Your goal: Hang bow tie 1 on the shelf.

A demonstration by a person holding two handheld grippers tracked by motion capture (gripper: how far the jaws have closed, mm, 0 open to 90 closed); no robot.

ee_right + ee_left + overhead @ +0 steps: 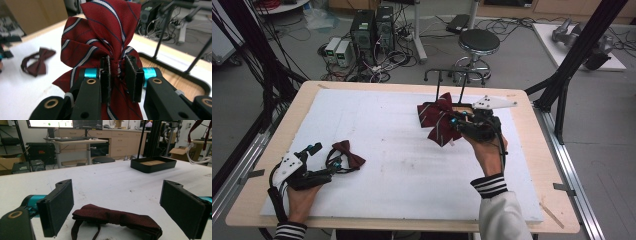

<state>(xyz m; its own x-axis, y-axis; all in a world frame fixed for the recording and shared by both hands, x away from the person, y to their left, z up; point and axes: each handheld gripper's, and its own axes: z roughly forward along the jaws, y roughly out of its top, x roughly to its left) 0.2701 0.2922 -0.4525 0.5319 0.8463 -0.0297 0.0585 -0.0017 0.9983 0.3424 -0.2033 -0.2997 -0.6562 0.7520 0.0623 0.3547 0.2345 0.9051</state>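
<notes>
Where the right claw (117, 75) pinches, the striped bow tie (105, 32) bunches.

Left of the tray (462, 107) at the table's (532, 200) far edge hangs the striped bow tie (439, 120), while the plain bow tie (349, 155) lies well left, nearer the person.

A white foam sheet (402, 165) covers the wooden table (532, 150); at lower left of the frame the left gripper (328, 161) lies low with a plain dark-red bow tie (349, 155) at its tips. At upper right of centre the right gripper (458, 120) pinches a striped red bow tie (438, 120) by its middle, just in front of a black stand (455, 80).
</notes>
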